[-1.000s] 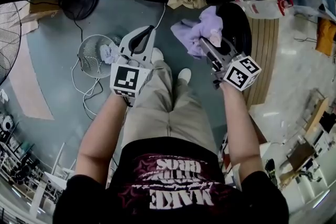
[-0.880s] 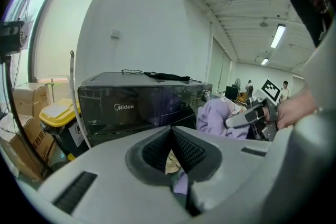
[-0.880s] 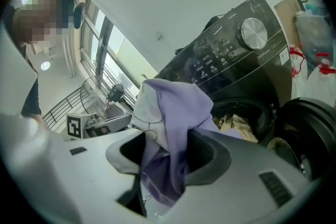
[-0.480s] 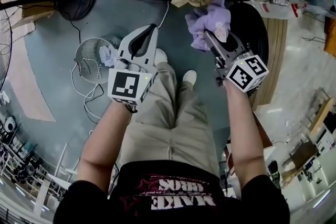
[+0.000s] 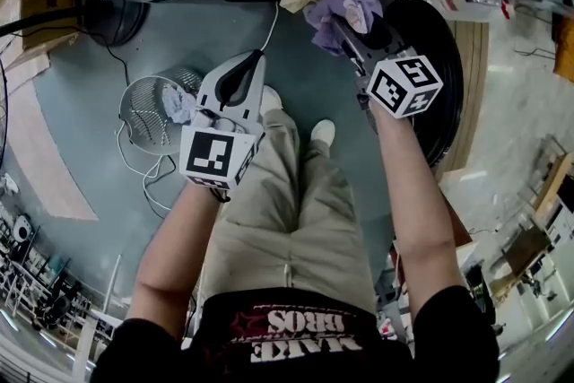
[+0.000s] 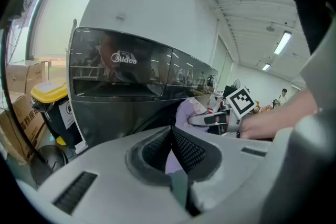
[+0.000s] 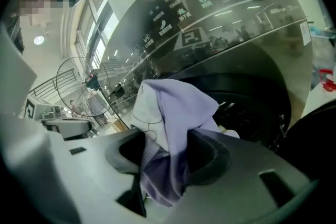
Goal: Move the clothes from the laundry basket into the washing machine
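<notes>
Lilac garment [image 7: 173, 107] pinched in right gripper [image 7: 169, 157] jaws; left gripper [image 6: 170, 147] jaws closed, empty.

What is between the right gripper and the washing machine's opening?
The lilac garment clamped in the right gripper; the right gripper view shows it.

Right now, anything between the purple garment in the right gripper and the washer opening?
Nothing visible blocks it. The right gripper holds the purple garment just in front of the washer opening; the door is swung aside.
</notes>
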Tool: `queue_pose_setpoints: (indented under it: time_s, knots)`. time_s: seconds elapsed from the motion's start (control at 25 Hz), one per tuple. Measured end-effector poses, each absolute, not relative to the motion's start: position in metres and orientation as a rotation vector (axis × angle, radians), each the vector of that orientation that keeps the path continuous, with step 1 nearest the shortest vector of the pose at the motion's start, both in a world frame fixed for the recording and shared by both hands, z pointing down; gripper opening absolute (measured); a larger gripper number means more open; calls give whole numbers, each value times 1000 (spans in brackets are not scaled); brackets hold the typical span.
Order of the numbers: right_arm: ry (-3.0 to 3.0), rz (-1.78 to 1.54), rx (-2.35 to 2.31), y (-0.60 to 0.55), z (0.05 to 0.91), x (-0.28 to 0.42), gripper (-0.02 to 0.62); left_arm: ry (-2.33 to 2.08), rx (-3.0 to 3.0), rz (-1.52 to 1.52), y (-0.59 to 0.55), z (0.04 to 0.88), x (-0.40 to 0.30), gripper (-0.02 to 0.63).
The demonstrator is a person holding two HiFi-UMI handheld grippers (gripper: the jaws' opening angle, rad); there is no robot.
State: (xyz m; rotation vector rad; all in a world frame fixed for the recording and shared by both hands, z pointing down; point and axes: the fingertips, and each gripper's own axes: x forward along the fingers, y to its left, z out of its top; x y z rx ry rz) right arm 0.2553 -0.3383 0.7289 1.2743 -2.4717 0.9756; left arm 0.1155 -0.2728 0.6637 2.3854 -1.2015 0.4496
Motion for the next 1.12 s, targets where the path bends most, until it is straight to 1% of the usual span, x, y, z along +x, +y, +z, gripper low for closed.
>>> queue_pose_setpoints:
  time_s: [0.48,0.72,0.76,0.8,0.84,0.88,1.0,1.12]
  knots:
    - [-2446,791,1370,-395,775,248,221,-1086,2349,521,-256,689,110,5]
    - [-2381,776,1462,-425,798,257,221,-1035,2348,556,-246,697,110,5]
    - [-2392,768,1469,-432,798,256,236,-1029,2348,561,-245,697,110,5]
    - [-2407,768,1471,-439,798,255,292,-1024,2349,564,-244,698,109,5]
    - [-2420,772,1474,-445,799,255,377,-1021,2351,565,-243,698,110,5]
    - [-2427,776,1479,-448,799,256,415,-1016,2352,566,-242,698,111,5]
    - [-2404,755,1503,-449,802,264,460,-985,2335,585,-239,702,115,5]
    - [-2364,724,1519,-446,803,273,466,-953,2341,585,-238,701,121,5]
